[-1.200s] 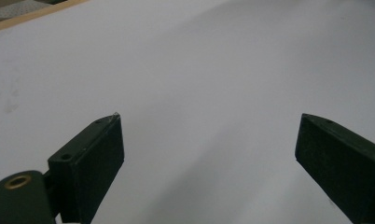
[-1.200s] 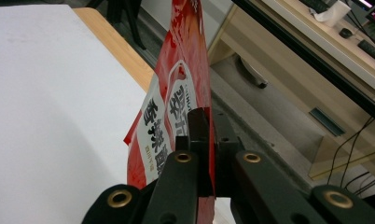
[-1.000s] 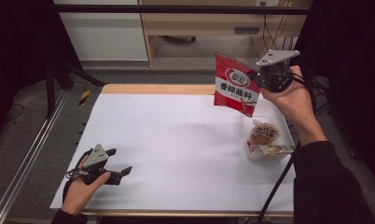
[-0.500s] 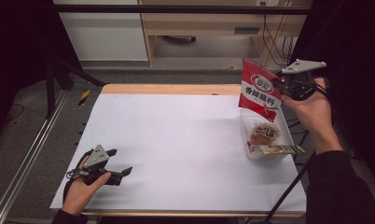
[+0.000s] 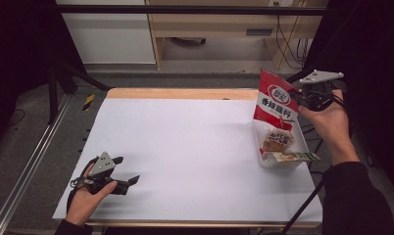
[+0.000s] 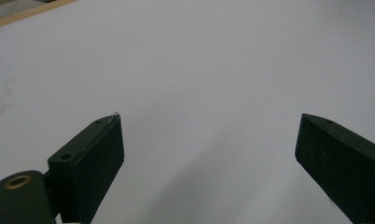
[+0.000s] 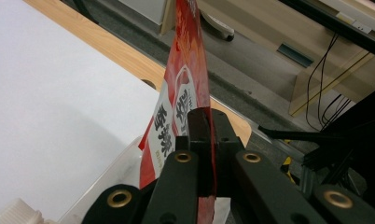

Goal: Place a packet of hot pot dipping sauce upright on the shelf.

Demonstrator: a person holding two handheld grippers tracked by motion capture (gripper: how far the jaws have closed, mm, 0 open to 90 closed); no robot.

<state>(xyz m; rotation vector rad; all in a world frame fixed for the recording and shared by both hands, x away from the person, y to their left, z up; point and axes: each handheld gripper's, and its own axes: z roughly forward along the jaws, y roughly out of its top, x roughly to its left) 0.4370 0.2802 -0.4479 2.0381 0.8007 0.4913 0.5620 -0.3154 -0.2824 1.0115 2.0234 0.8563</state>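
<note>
**Red packet pinched above the clear box at the right edge**

In the high view, the right gripper (image 5: 299,96) sits at the right of the frame, held in the person's right hand (image 5: 330,120). Its jaws are pressed together on the right edge of a red snack packet (image 5: 276,100), which hangs upright with its white label facing the camera. The packet's lower end is just above, or just inside, a clear plastic box (image 5: 263,159) at the right edge of the white surface (image 5: 185,147); whether it touches the box cannot be told. Inside the box lie a brown wrapped snack (image 5: 278,139) and a flat greenish packet (image 5: 293,156) that pokes out past the right rim.

The right gripper view looks along the closed jaws, with the red packet (image 7: 188,70) rising thin and edge-on between them toward the top centre of the frame.

At the lower left of the high view, the left gripper (image 5: 129,182) rests on the surface in the left hand (image 5: 87,198), well apart from the box. In the left gripper view its jaws are spread wide with only bare surface (image 6: 199,70) between them.
</note>
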